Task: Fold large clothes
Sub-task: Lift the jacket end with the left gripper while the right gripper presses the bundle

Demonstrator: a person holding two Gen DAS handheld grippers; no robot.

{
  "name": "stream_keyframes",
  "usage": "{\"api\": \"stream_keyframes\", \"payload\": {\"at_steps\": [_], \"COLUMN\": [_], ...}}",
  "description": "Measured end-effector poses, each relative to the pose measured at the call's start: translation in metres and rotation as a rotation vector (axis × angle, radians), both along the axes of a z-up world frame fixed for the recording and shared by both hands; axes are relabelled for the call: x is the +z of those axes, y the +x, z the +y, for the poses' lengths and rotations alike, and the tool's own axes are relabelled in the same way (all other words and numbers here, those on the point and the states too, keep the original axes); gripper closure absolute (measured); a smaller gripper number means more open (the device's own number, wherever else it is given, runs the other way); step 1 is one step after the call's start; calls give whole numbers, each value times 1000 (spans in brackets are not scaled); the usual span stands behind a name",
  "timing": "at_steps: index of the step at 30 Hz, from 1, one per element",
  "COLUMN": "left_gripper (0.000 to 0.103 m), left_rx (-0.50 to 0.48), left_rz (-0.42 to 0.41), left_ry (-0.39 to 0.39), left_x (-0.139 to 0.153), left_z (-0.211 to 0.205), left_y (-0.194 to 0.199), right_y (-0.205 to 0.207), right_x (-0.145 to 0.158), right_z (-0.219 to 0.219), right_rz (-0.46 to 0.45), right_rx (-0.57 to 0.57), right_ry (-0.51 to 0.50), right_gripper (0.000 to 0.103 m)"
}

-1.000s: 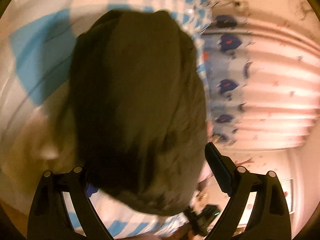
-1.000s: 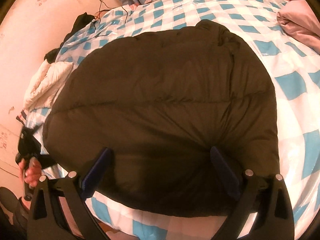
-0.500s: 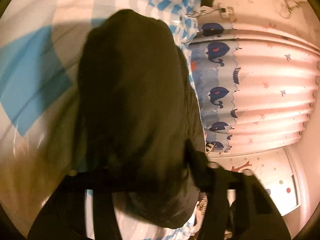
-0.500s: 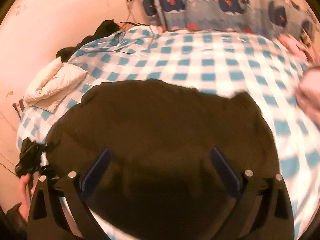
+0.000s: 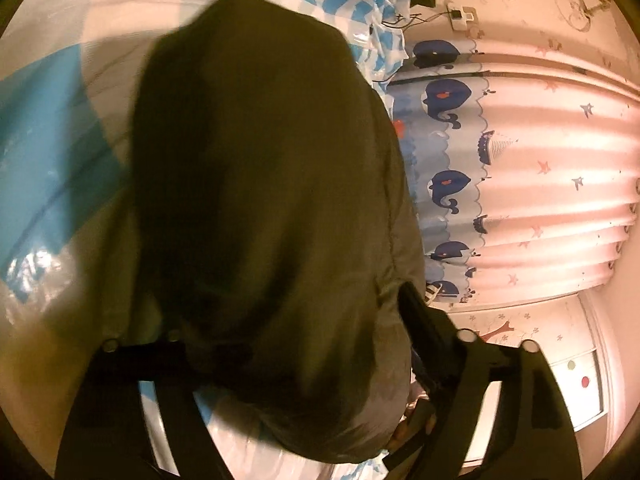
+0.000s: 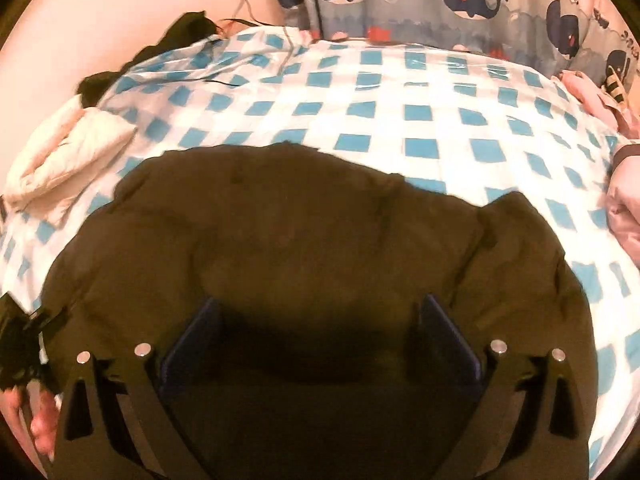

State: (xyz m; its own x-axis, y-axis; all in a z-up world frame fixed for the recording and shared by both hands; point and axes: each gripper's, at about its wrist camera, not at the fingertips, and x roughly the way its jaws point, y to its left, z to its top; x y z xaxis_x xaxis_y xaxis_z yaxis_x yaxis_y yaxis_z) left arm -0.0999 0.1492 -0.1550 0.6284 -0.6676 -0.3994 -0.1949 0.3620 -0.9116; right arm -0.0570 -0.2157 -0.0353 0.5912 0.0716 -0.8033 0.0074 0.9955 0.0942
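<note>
The bed [image 6: 400,92], under a glossy blue-and-white checked cover, fills both views. A dark olive padded jacket [image 6: 304,248] lies on it across the lower half of the right wrist frame, puffy and quilted. The right hand-held gripper [image 6: 316,344] rests over its near edge, fingers spread wide apart. The left hand-held gripper [image 5: 288,344] is draped by the jacket [image 5: 260,180]; I cannot tell its state. A whale-print curtain [image 6: 460,4] hangs at the top; a folded white garment [image 6: 68,156] sits left.
</note>
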Motion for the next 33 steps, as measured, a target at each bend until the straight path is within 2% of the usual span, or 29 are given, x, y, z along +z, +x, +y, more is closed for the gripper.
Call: {"api": "stream_keyframes", "payload": {"at_steps": [1, 2, 3, 4, 7, 10, 14, 18, 21, 23, 25, 28, 31, 33], "left_gripper": [25, 25, 32, 44, 59, 59, 59, 59, 60, 62, 72, 79, 82, 83], "left_rx": [4, 5, 4, -1, -17, -22, -30, -25, -24, -30, -45, -59, -61, -63], "left_rz": [-5, -16, -41, -56, -70, -68, -78, -81, -89, -100, -121, -151, -158, -165], "left_ry": [17, 27, 38, 49, 76, 81, 107, 127, 131, 140, 158, 200, 200, 203], "left_x": [2, 3, 6, 8, 10, 10, 17, 23, 28, 29, 33, 41, 41, 43], "left_z": [-2, -3, -4, -2, 2, 2, -2, -2, -7, -10, -19, -21, -19, -19], "left_y": [1, 1, 1, 0, 0, 4, 7, 8, 7, 4, 5, 4, 5, 5], "right_y": [6, 17, 23, 25, 25, 7, 5, 10, -4, -8, -7, -5, -15, -13], "right_x": [-9, -28, -39, -45, -39, -19, -44, -44, -27, -36, -46, -43, -26, -41], "right_z": [1, 4, 8, 11, 13, 11, 25, 24, 26, 31, 32, 32, 28, 28], "right_rz": [26, 92, 122, 133, 149, 42, 87, 121, 50, 65, 77, 105, 29, 74], "right_rx": [-6, 6, 16, 18, 16, 4, 45, 38, 54, 72, 71, 72, 60, 73], "right_ry": [-19, -43, -48, -69, -69, -42, -111, -102, -72, -104, -108, -99, -75, -91], "right_gripper": [7, 6, 6, 6, 6, 6, 6, 6, 6, 6, 6, 6, 6, 6]}}
